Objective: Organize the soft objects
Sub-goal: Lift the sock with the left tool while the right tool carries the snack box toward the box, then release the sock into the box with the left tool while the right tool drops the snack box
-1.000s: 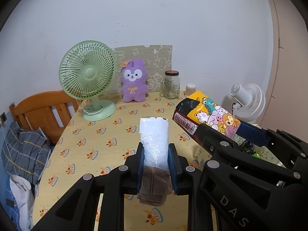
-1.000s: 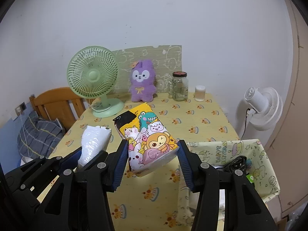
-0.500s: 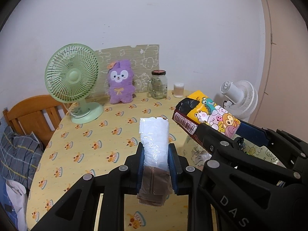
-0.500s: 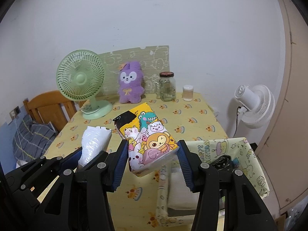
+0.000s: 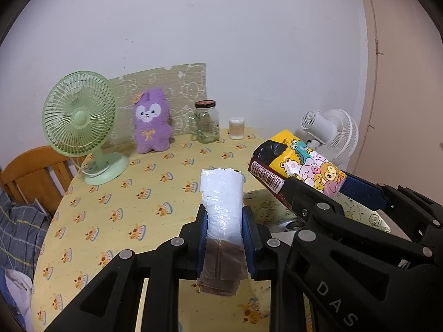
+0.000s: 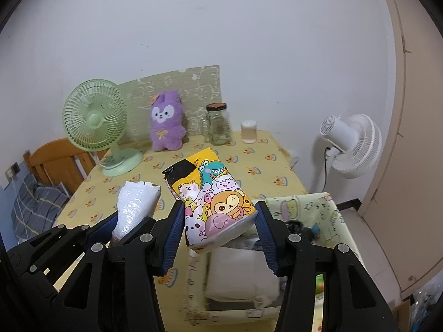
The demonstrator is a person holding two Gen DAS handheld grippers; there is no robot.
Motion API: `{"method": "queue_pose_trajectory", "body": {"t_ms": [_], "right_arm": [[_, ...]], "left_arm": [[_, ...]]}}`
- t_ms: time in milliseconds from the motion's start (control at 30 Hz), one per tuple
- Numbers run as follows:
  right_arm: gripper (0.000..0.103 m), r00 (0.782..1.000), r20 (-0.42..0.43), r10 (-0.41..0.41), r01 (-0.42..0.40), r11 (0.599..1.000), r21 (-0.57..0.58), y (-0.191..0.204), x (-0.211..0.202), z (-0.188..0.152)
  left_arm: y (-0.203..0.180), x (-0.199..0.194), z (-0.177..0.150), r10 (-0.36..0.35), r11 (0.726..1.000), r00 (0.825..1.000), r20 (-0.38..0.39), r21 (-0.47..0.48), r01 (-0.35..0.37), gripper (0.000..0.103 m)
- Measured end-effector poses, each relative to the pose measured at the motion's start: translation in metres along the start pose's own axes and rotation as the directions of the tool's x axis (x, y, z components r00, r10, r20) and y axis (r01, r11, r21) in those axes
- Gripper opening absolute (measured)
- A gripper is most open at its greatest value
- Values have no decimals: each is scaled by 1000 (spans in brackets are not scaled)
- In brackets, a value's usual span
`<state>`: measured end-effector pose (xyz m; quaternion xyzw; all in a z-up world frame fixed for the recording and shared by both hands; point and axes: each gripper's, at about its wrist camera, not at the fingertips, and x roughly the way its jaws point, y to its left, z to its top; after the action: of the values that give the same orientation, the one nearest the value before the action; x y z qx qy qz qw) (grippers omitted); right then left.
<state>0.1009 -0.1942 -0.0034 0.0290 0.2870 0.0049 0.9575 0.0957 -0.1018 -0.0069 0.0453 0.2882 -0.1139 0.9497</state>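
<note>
the tabletop [image 5: 116, 221] is the biggest thing here, covered in a yellow cloth printed with little cakes and pushed up against the white wall. beside its right edge stands a fabric storage bin [image 6: 329, 213] with pale green cartoon sides, and something white and folded lies inside it, blurred. a white standing fan [image 6: 350, 145] is off to the right by the wall, and a green desk fan [image 5: 80, 123] sits at the back left of the tabletop. a wooden chair [image 5: 30, 173] shows past the left edge with checked cloth hung over it. next to the green fan a purple plush bunny [image 5: 152, 123] sits upright against a patterned green board, then a glass jar [image 5: 206, 123] with a dark lid, then a small white-capped cup [image 5: 236, 127]. the right hand-held gripper [image 6: 220, 229] is clamped on a yellow cartoon tissue pack [image 6: 213, 196], tilted, held in the air just above the near left corner of the bin. the left hand-held gripper [image 5: 224, 235] is squeezed on a clear plastic packet [image 5: 223, 207] of white stuff with brown fabric at its lower end, held up over the front of the tabletop, just left of the tissue pack.
</note>
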Motion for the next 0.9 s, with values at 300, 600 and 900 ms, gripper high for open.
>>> {"method": "queue_pose_trajectory", "body": {"t_ms": [300, 600, 900], "right_arm": [[54, 1000, -4, -31, 31, 999, 31, -24, 4, -1], [55, 998, -14, -58, 59, 996, 61, -47, 8, -5], [55, 995, -32, -94, 97, 990, 104, -75, 12, -14]], "left_arm": [[-21, 13, 5, -29, 999, 1000, -12, 32, 29, 22], [-40, 26, 5, -60, 996, 998, -32, 57, 62, 22], [-64, 41, 1, -103, 990, 993, -64, 91, 109, 23]]}}
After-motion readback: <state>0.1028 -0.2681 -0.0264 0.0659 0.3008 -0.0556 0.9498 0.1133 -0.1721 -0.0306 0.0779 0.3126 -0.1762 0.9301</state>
